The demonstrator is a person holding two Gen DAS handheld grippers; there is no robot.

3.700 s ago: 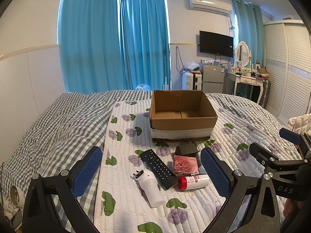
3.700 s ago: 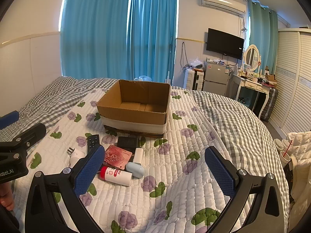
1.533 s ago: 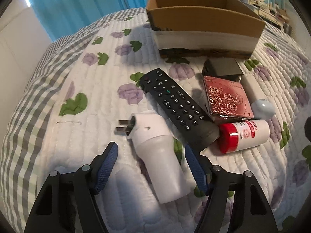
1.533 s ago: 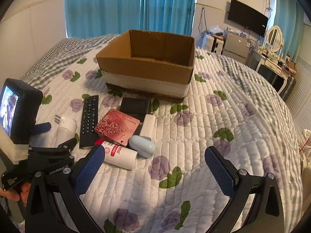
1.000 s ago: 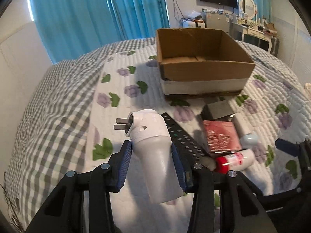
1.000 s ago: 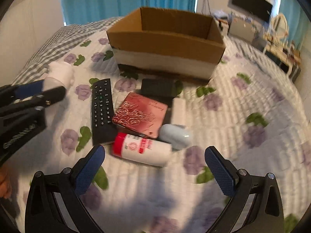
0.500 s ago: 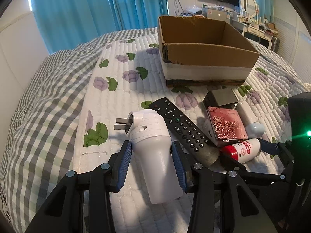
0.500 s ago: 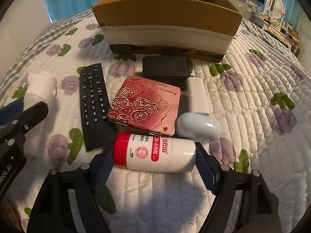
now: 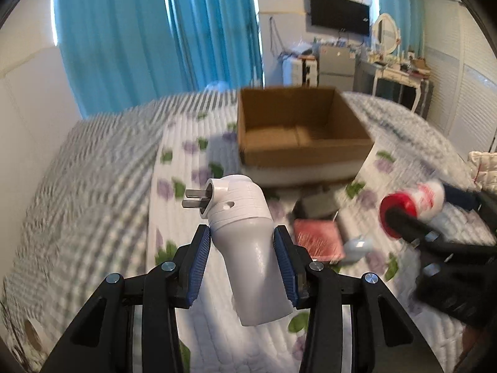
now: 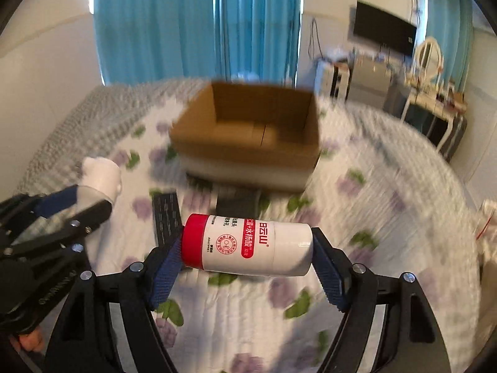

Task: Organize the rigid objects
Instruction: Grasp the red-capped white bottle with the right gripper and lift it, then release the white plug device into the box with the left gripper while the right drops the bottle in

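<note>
My left gripper [image 9: 242,242] is shut on a white plug-in device [image 9: 248,242] with two metal prongs, held above the bed. My right gripper [image 10: 247,245] is shut on a white bottle with a red cap [image 10: 247,245], held sideways in the air; it also shows in the left wrist view [image 9: 413,205]. An open cardboard box [image 9: 298,133] stands ahead on the flowered quilt and looks empty inside [image 10: 257,130]. On the quilt before it lie a red rose-patterned case [image 9: 316,241], a black remote [image 10: 166,214], a black wallet-like item [image 10: 237,202] and a pale blue oval object [image 9: 357,245].
The bed has a grey checked cover [image 9: 87,168] to the left of the quilt. Blue curtains [image 9: 155,31], a wall TV [image 9: 338,17] and a dressing table [image 9: 400,74] stand beyond the bed. The left gripper's body [image 10: 46,227] sits left in the right wrist view.
My right gripper has closed on the red-capped bottle and lifted it off the quilt. Both grippers have risen with their objects, and the views now look over the box.
</note>
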